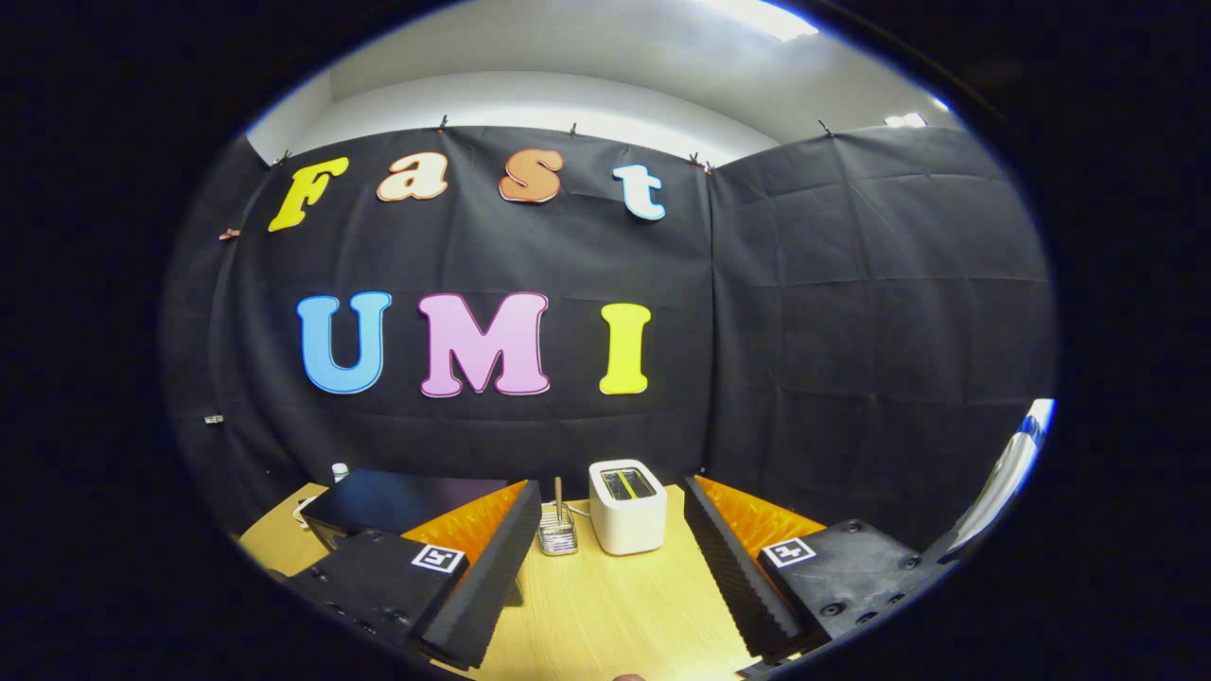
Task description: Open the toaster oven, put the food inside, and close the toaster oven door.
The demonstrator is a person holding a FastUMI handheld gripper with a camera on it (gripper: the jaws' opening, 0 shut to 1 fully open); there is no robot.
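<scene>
Your claw (610, 485) is spread wide, its two fingers well apart and pinching nothing, with bare pale wooden table (605, 610) between them.

Straight ahead, just beyond the fingertips and in line with the gap, stands a small white box-shaped appliance with rounded corners and a dark slot in its top (627, 506). Take it as your landmark.

Just to the left of the white appliance stands a small clear wire-framed holder with a thin brown stick upright in it (558, 532), close to the tip of your left finger.

Further left of the white appliance sits a low black box with a glossy flat top (378, 499), partly hidden behind your left finger. By its size and shape I judge it the likelier toaster oven, though the white appliance cannot be ruled out. Its long axis runs roughly across your line of approach, and its front face is hidden, so you cannot tell whether the door is open or shut. I can make out no food, on the table or elsewhere.

So the relation that matters: the black box lies off to the left of your claw's axis, not ahead of it. Reaching it means swinging left of the white appliance and past the holder.
</scene>
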